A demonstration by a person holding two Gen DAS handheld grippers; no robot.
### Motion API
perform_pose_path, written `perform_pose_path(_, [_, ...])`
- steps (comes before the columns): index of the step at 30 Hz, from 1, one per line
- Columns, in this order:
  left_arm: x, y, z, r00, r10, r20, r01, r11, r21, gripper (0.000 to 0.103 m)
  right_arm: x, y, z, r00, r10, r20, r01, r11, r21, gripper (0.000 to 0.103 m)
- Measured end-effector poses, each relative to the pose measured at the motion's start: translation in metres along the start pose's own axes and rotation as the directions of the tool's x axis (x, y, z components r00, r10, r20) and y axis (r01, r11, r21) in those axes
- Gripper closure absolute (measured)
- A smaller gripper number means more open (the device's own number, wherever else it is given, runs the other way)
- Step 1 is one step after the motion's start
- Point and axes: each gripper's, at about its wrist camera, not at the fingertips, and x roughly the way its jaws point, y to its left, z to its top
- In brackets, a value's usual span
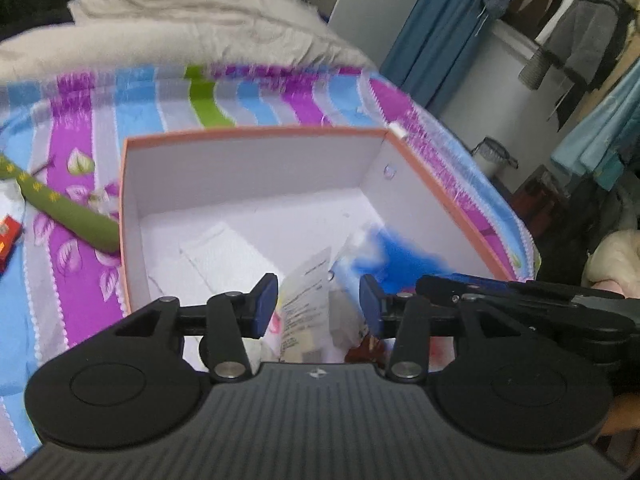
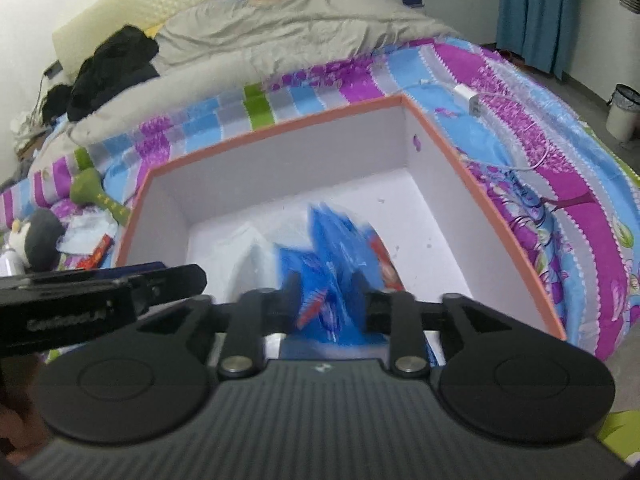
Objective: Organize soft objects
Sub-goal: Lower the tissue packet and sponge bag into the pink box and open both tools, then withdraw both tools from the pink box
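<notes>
We've got both hand-held grippers over the orange-rimmed box [image 1: 256, 184] sitting on the bed's striped purple-and-blue quilt [image 1: 80, 264]. Left hand-held gripper [image 1: 318, 304] has its blue pads apart, and a clear plastic packet with a printed label [image 1: 306, 304] sits in the gap, down in the box; the pads don't look to be pressing on it. Right hand-held gripper [image 2: 326, 304] is partway apart too, with a blurry blue packet [image 2: 332, 248] between its fingers. We can't tell if the pads still touch it, too smeared. Both packets are inside the box, near its front wall. Outside, left of the box, there's a green plush dumbbell thing [image 2: 94, 194] and a penguin plush [image 2: 34, 240] on the quilt.
</notes>
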Motion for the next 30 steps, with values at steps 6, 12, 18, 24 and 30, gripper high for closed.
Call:
perform_pose_path(6, [-0.046,-0.011,-0.002,0.995,0.001,0.098,-0.002,1.000,0.018,0.052,-0.034,0.006,-0.002,0.997,0.016,0.075,-0.016,1.000,-0.010,0.068])
perform_pose_path(12, [-0.106,-0.013,-0.011,0.977,0.024,0.212,-0.030,0.999,0.028,0.052,-0.077,0.025,-0.008,0.984,0.048,0.172,-0.041,0.998,-0.043,0.068])
perform_pose_path(18, [-0.160,-0.006,-0.033,0.957,0.045,0.288,-0.054,0.998,0.021,0.052,-0.109,0.049,-0.024,0.970,0.082,0.228,-0.063,0.994,-0.089,0.068])
perform_pose_path(24, [-0.197,0.006,-0.062,0.943,0.074,0.325,-0.078,0.997,0.001,0.052,-0.127,0.072,-0.044,0.961,0.124,0.248,-0.094,0.987,-0.128,0.068])
perform_pose_path(30, [-0.219,0.023,-0.095,0.934,0.117,0.337,-0.108,0.993,-0.046,0.052,-0.131,0.092,-0.066,0.957,0.166,0.238,-0.127,0.977,-0.172,0.068])
